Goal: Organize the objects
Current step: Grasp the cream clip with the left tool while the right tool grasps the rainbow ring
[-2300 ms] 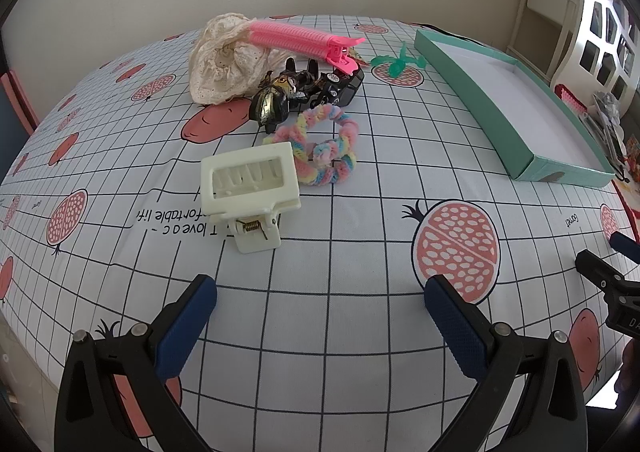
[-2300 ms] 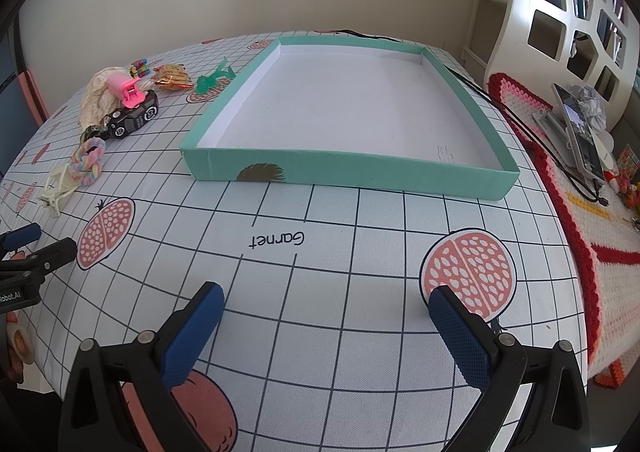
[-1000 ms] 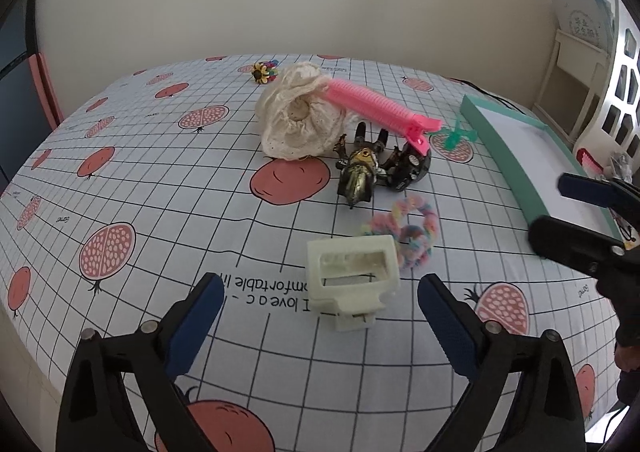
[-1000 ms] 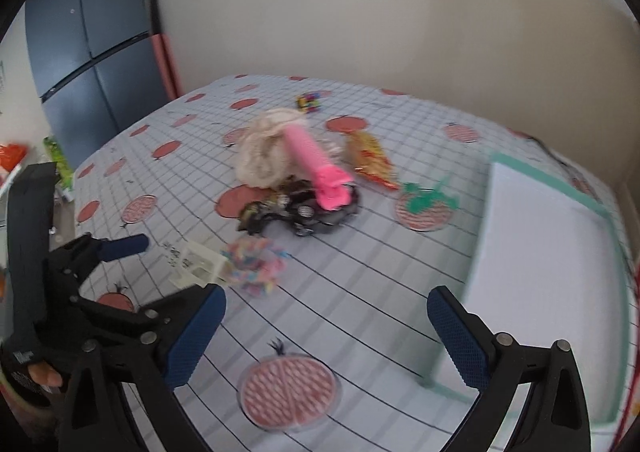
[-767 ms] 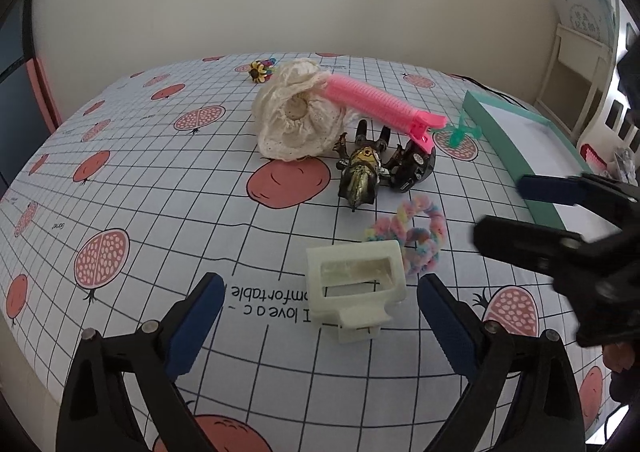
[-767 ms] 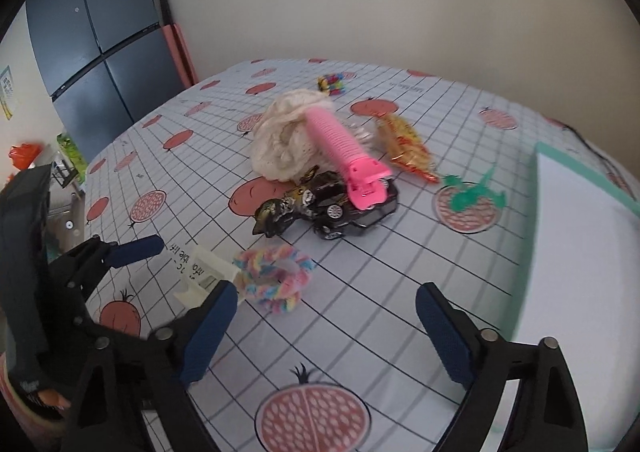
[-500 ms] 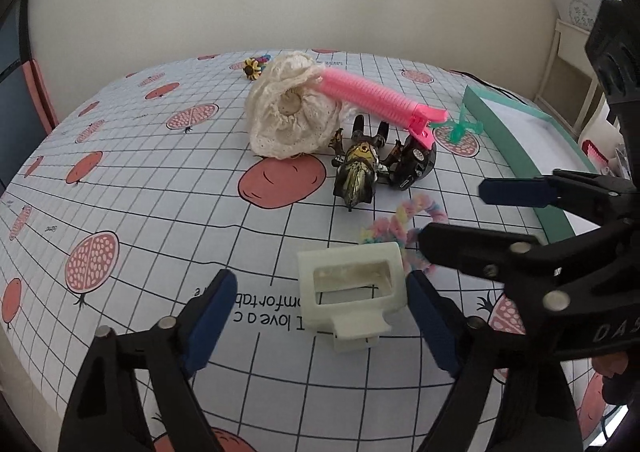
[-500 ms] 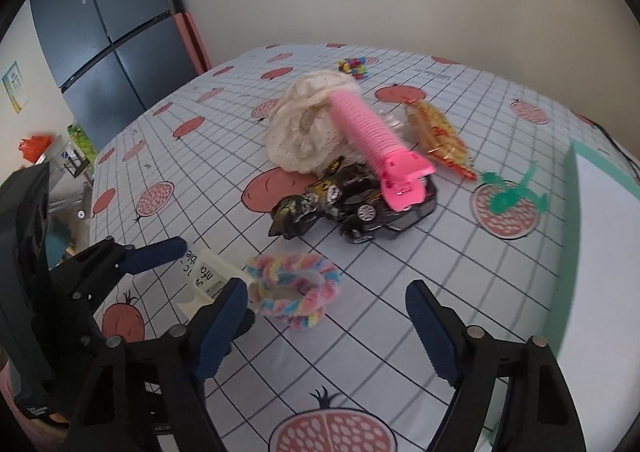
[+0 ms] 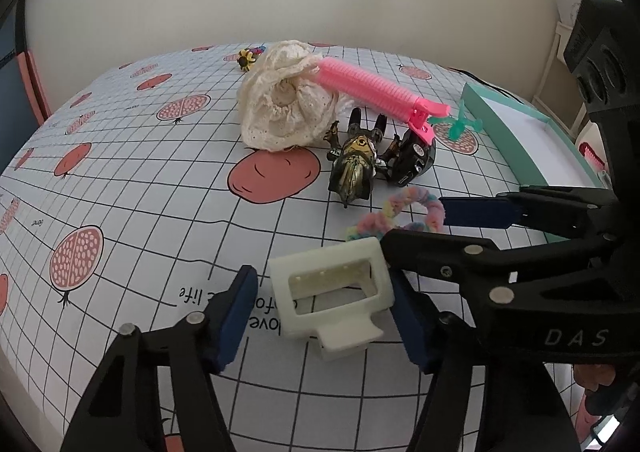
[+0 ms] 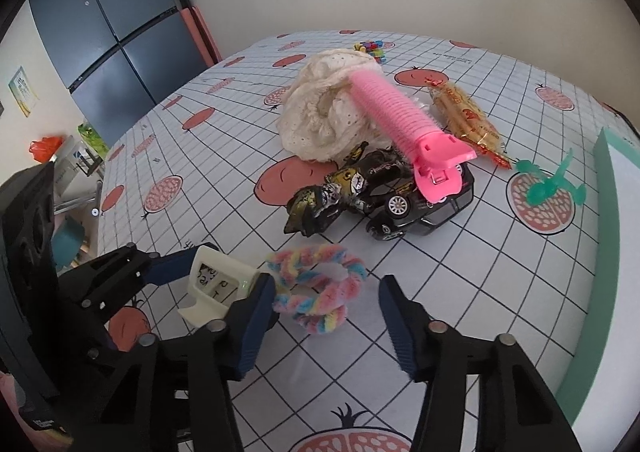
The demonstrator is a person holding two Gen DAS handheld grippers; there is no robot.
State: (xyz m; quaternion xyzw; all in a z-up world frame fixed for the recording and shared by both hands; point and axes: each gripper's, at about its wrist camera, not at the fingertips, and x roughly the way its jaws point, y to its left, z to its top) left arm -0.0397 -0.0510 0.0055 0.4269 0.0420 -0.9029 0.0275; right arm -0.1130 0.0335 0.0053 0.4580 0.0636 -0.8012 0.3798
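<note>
My left gripper (image 9: 324,316) is open and low over the tablecloth, its blue pads on either side of a cream claw clip (image 9: 332,292); a small gap shows at the left pad. My right gripper (image 10: 328,326) is open too, its fingers straddling a pastel rainbow scrunchie (image 10: 316,292) that lies flat just right of the clip (image 10: 216,288). In the left wrist view the right gripper (image 9: 416,226) reaches in from the right over the scrunchie (image 9: 400,212). The two grippers stand close side by side.
Behind lie a black toy car (image 10: 416,208), a gold and black figure (image 9: 354,168), a pink hair roller clip (image 10: 400,120) across a cream lace bundle (image 9: 280,112), a snack packet (image 10: 464,116) and a green plastic piece (image 10: 552,184). A teal box (image 9: 504,132) sits at the right.
The right gripper swung from the teal box over to the scrunchie. The left gripper moved forward and down onto the cream clip. Both sets of fingers have narrowed.
</note>
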